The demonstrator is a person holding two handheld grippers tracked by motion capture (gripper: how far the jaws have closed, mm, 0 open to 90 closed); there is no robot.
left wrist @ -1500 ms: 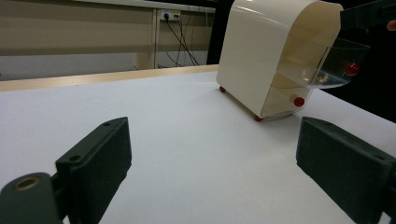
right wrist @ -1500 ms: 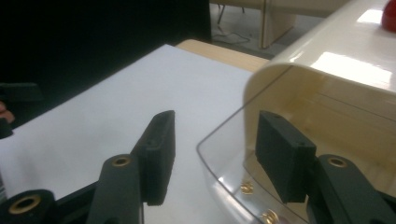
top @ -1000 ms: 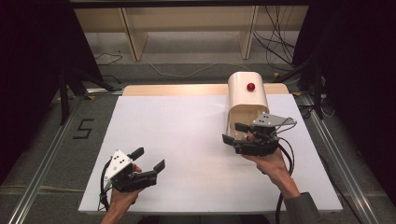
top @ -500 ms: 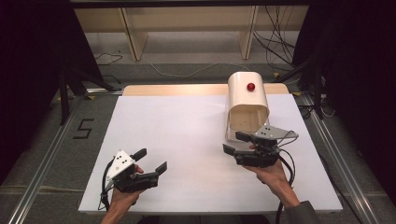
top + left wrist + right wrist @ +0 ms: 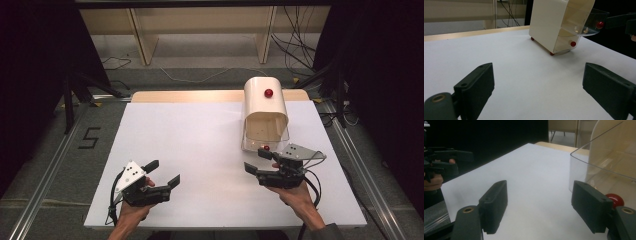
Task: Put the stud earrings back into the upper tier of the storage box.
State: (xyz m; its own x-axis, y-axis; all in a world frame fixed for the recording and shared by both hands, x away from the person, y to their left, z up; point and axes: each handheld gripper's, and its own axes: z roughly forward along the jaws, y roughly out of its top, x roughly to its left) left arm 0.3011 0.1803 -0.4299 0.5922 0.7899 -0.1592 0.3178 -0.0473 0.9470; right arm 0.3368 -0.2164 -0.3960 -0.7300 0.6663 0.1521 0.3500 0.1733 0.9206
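Well, here is what I have on my screens, largest first.
Table point(image 5: 200, 150): a plain white board; I read no writing on it.
Floor mark point(image 5: 89, 138): a black "5" taped on the grey floor left of the table.
Bread box point(image 5: 265, 112): a cream, round-topped box at the far right of the table, with a red knob point(image 5: 268, 93) on top and small red feet; its clear flap point(image 5: 265, 137) hangs open toward me and carries another red knob point(image 5: 266, 148).
Right gripper point(image 5: 262, 160): just in front of the flap, jaws wide and just been opening, nothing between them.
Left gripper point(image 5: 162, 172): near the front left edge, jaws spread, empty.
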